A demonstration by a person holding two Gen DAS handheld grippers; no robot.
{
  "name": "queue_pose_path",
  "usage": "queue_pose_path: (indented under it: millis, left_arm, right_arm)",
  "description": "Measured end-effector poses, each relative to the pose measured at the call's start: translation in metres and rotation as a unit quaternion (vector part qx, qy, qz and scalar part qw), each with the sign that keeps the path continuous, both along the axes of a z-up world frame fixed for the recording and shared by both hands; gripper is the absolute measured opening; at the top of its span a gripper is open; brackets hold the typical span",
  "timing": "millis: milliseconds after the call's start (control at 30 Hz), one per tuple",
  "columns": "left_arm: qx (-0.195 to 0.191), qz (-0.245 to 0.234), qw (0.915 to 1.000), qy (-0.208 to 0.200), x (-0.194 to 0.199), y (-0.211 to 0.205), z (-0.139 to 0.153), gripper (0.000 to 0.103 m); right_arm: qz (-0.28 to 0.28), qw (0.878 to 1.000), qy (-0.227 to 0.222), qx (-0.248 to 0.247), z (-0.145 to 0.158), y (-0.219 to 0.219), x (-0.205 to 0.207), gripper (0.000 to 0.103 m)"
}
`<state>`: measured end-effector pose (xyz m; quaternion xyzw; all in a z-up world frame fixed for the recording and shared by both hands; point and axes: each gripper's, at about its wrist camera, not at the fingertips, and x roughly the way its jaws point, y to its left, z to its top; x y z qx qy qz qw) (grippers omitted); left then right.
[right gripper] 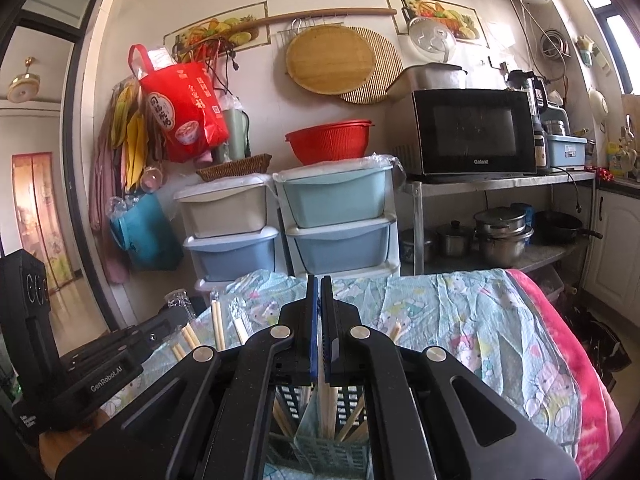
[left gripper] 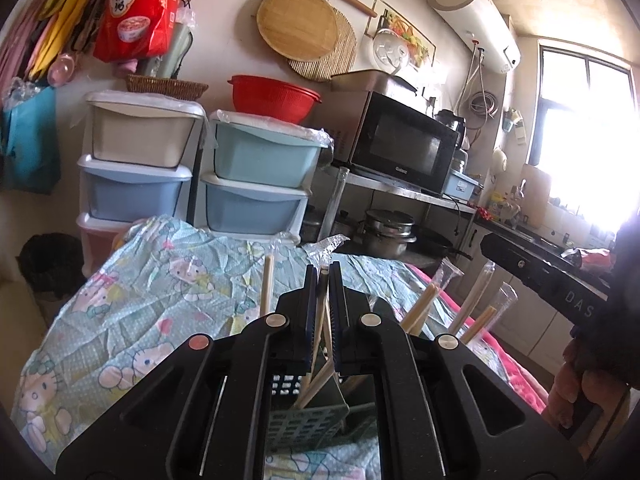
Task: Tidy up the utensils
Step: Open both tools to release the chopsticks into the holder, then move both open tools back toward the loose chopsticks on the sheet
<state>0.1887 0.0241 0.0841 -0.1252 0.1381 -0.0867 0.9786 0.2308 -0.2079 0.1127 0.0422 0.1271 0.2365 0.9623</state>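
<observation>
Chopsticks (left gripper: pixel 420 308) are already gathered in some number in the slotted holder (left gripper: pixel 304 420), which is seen near the bottom of both wrist views on the cartoon-printed cloth (left gripper: pixel 160 292). Several pairs, some in clear plastic sleeves, are seen standing upright in it or leaning against its walls, so a good part of the sorting is judged to be done. No loose utensils are visible on the bare stretches of the cloth, though much of the near surface is hidden by the two tools; how much is left cannot be told for certain.

In the left wrist view the left gripper (left gripper: pixel 324 280) is held above the holder with its jaws nearly closed, and a single pale chopstick (left gripper: pixel 323 300) is clamped between the blue pads (left gripper: pixel 310 320). Its top end shows between the fingertips and its shaft runs down toward the basket, crossing a second stick lower down. It is judged that this piece is being lowered into a compartment.

In the right wrist view the right gripper (right gripper: pixel 319 292) is held over the same holder (right gripper: pixel 320 448), with only a thin slit left between its fingers. A pale stick (right gripper: pixel 326 412) is seen directly below the pads and in line with them, but whether it is gripped or merely standing in the basket behind cannot be told. The left tool's body is visible at the left edge of that view, just beside the standing chopsticks.
</observation>
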Motion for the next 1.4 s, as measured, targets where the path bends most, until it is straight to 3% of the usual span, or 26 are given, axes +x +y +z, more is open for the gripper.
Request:
queue_pose_path:
  millis: [133,267,333,700,900,1000,1400]
  left_arm:
    - [-0.001,-0.008,0.9999,0.007,-0.002,-0.001,-0.001,0.005]
    - [-0.002,-0.012,0.9999,0.008,-0.008,0.0,0.002,0.028]
    - [-0.004,-0.013,0.9999,0.007,-0.012,0.001,0.005,0.031]
    - [-0.011,-0.024,0.9996,-0.004,-0.032,0.004,0.018,0.072]
    - [-0.02,-0.023,0.9995,0.004,-0.04,0.006,0.018,0.088]
    - [-0.02,-0.025,0.9994,0.012,-0.044,0.006,0.017,0.092]
    - [-0.031,-0.012,0.9988,0.036,-0.06,0.017,0.001,0.092]
  right_arm:
    - [-0.002,1.0,0.008,-0.003,-0.004,-0.003,-0.003,0.007]
    - [-0.008,1.0,0.011,-0.001,-0.007,-0.008,-0.008,0.022]
    - [-0.01,1.0,0.012,0.0,-0.007,-0.012,-0.01,0.023]
    - [-0.023,1.0,0.009,-0.003,-0.007,-0.024,-0.028,0.04]
    - [-0.026,1.0,0.008,-0.008,-0.006,-0.028,-0.039,0.046]
    - [-0.026,1.0,0.009,-0.009,-0.007,-0.03,-0.044,0.047]
    - [-0.024,0.999,0.026,-0.012,-0.021,-0.036,-0.07,0.056]
